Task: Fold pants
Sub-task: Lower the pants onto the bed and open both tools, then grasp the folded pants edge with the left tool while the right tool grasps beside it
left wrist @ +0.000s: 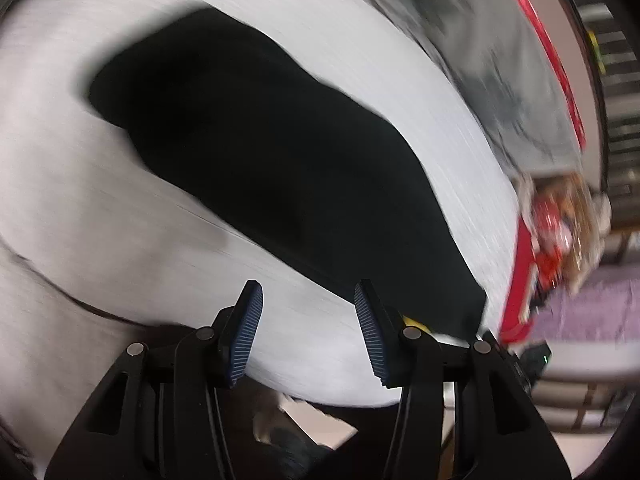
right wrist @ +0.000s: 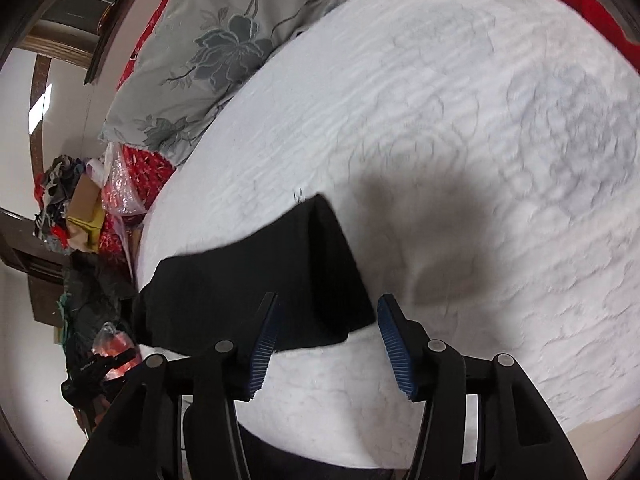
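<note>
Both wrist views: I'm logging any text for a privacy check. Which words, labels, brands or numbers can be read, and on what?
None can be read.
Black device at the lower left of the right wrist view: a small pale marking, too small and blurred to read.
Black pants, white bedspread, floral pillow: no text visible.
Left wrist view: heavily motion-blurred.

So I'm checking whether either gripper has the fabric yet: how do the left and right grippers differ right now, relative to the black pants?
The left gripper hovers over bare white blanket, the black pants lying ahead of it; the right gripper sits at the pants' edge, with cloth showing between its fingers. The left wrist view is motion-blurred; the right is fairly sharp. Both are open, holding nothing.
</note>
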`<state>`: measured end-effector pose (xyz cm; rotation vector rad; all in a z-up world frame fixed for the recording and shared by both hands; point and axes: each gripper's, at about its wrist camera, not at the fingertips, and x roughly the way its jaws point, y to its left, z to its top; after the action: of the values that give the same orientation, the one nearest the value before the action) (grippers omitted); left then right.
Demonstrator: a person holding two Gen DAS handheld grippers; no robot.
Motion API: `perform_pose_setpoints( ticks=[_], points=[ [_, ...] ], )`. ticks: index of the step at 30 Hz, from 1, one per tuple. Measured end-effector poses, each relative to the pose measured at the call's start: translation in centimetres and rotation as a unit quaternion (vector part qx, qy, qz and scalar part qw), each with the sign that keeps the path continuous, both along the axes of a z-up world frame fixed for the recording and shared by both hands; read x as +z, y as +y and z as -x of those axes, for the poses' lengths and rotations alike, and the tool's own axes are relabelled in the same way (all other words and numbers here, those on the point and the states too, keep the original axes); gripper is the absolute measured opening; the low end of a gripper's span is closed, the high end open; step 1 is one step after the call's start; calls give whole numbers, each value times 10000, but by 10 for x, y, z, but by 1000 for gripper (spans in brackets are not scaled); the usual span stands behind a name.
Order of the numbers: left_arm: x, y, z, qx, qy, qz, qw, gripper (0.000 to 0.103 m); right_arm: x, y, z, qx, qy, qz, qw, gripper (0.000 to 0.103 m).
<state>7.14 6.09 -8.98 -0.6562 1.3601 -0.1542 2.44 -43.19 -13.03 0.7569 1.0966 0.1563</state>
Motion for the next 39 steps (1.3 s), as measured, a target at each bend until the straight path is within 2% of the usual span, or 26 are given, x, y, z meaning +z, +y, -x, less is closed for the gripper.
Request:
perform_pose_setpoints(
  ticks=[4,9,15,19,23,28,34,39],
  points=[
    [-14,-77,-10,-426,313,398,9978,46,-5,1,2,55,-6,-83,10000,53],
    [-20,-157,-7,-565,552,828,9934,46,-3,-13,-2,29,-65,-211,9998,54],
    [-30,-219,9,-441,752,894,9922,46,-2,-32,-17,45,-103,-615,9980,59],
    [-40,-240,18,-182,861,1110,9899,46,-7,-37,-35,156,-7,-921,9956,60],
    [-48,-248,23,28,893,1138,9895,46,-23,-39,-56,223,242,-1288,9911,61],
    [-57,-258,20,363,911,1366,9858,46,-40,-37,-76,313,452,-1702,9839,61],
    [-68,-282,20,314,953,1352,9857,46,-46,-32,-97,516,627,-2011,9762,62],
    [-67,-288,16,316,830,1343,9870,46,-47,-20,-114,884,826,-2107,9701,69]
  ],
)
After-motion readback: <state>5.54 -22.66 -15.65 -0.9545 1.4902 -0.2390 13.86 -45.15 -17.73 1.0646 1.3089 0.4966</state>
